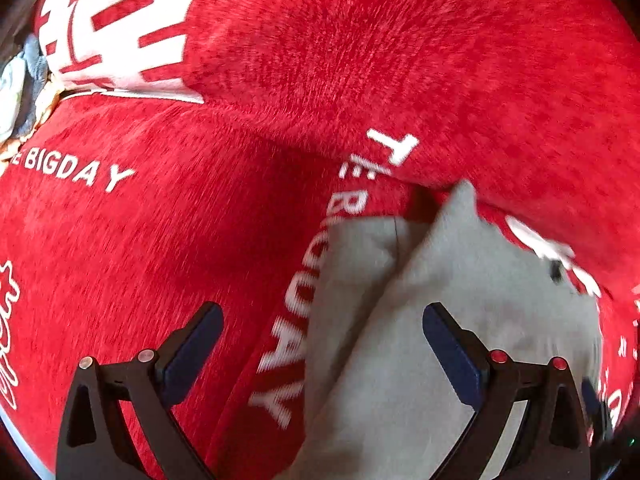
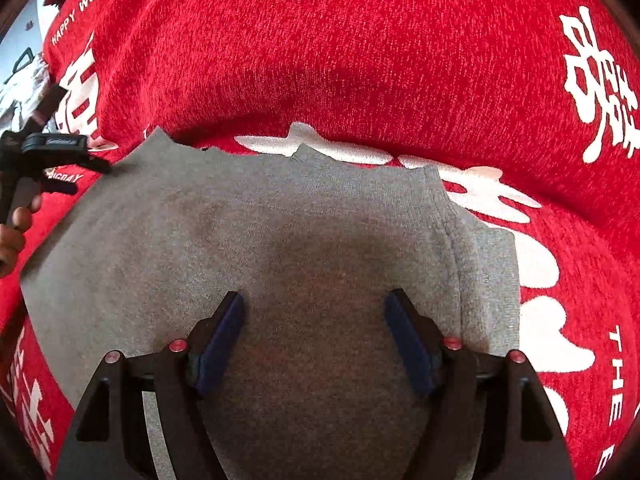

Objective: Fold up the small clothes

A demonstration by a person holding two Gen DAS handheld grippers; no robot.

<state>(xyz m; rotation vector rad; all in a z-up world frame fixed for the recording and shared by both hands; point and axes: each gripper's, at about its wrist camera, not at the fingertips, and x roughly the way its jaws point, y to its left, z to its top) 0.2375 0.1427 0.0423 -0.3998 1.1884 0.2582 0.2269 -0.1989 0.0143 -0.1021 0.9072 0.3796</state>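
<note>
A small grey knit garment point(image 2: 280, 240) lies flat on a red cloth with white lettering point(image 2: 360, 60). My right gripper point(image 2: 314, 312) is open and empty, low over the garment's middle. In the left wrist view the garment point(image 1: 440, 300) lies at the lower right with a fold running up it. My left gripper point(image 1: 322, 320) is open and empty, its right finger point(image 1: 452, 344) over the grey fabric and its left finger over the red cloth point(image 1: 160, 240). The left gripper also shows in the right wrist view point(image 2: 72, 168) at the garment's far left corner.
The red cloth rises in a soft hump behind the garment point(image 1: 400, 60). A heap of other clothes point(image 1: 20, 92) lies at the far left edge. A pale floor or wall point(image 2: 20, 40) shows past the cloth's upper left.
</note>
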